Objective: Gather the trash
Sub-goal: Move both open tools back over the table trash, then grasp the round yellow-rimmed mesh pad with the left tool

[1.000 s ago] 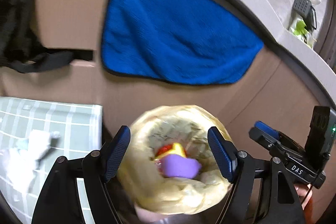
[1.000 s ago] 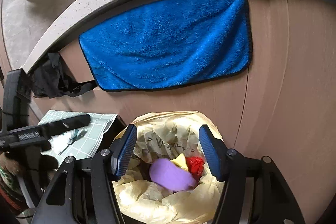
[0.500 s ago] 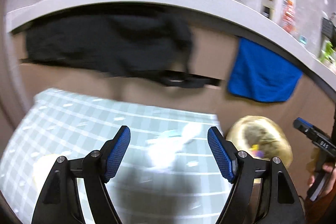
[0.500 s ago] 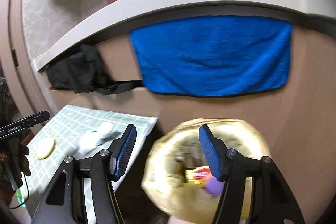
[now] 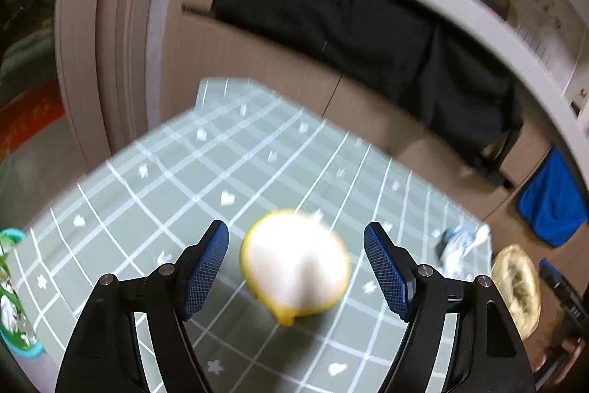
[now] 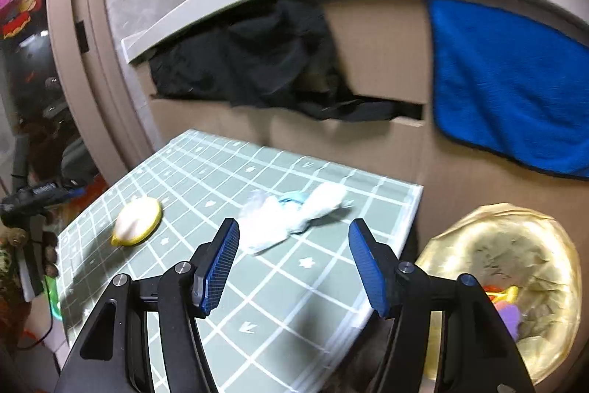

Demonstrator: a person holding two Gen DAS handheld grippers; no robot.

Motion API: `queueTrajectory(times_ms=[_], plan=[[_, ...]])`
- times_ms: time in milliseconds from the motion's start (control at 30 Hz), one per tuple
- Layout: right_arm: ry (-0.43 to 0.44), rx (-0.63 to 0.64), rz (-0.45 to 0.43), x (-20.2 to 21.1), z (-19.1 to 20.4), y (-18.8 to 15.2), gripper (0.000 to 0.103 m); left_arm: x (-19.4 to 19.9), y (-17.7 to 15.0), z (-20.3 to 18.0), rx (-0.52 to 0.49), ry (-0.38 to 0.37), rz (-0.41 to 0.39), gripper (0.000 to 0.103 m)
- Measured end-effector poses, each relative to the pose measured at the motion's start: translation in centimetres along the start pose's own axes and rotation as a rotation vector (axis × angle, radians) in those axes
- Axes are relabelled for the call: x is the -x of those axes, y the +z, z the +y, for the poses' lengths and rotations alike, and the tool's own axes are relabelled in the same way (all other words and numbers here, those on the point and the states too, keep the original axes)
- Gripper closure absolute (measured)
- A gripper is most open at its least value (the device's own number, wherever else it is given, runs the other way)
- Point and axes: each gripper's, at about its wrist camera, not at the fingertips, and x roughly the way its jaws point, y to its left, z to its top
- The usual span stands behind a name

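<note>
Two grippers are in view, and we find both with their blue-padded jaws spread apart and holding nothing. We record the left gripper (image 5: pixel 296 262) above the worktop (image 5: pixel 235 164), with a round piece of peel, pale inside with a yellow rim (image 5: pixel 294 264), seen between its jaws; motion blur prevents us from judging whether the peel touches either pad. In the right wrist view this peel (image 6: pixel 137 221) lies flat near the left edge of the worktop (image 6: pixel 294 290), apart from all else.

We record the right gripper (image 6: pixel 294 260) above the worktop's near right part. Just beyond its jaws lies a crumpled white tissue wad with a light blue strip in it (image 6: pixel 294 214), towards the far right corner, untouched; the left view shows the same wad (image 5: pixel 460 245) by the right edge.

Off the right edge stands a bin lined with a wrinkled yellow bag (image 6: pixel 508 282), round-mouthed, containing a purple item (image 6: pixel 510 315) and red and yellow scraps. The worktop covering is grey-green with a white grid and small white motifs.

Behind, we note brown cardboard panels (image 6: pixel 383 54), a black cloth (image 6: pixel 257 61) hanging from a pale ledge, and a plush blue towel (image 6: pixel 508 83). Cartoon wall figures and lettering are too blurred to read.
</note>
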Motion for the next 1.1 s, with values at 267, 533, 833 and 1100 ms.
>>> queueTrajectory(times_ms=[267,533,833,1100], plan=[[-0.011,0.051,0.066,-1.9,2.0,-0.8,0.044,-5.6,-1.9,2.8,0.105,-0.016,0.121,0.027],[0.026,0.008,0.126,-3.8,2.0,-1.9,0.044,-7.2,-1.6,2.6,0.156,0.066,0.189,0.051],[0.062,0.035,0.155,-5.1,3.4,-2.7,0.044,-3.7,-0.1,-0.7,0.083,-0.054,0.083,0.089],[0.067,-0.015,0.145,-4.9,2.2,-3.1,0.044,-0.3,0.5,-7.4,-0.165,-0.079,-0.026,0.09]])
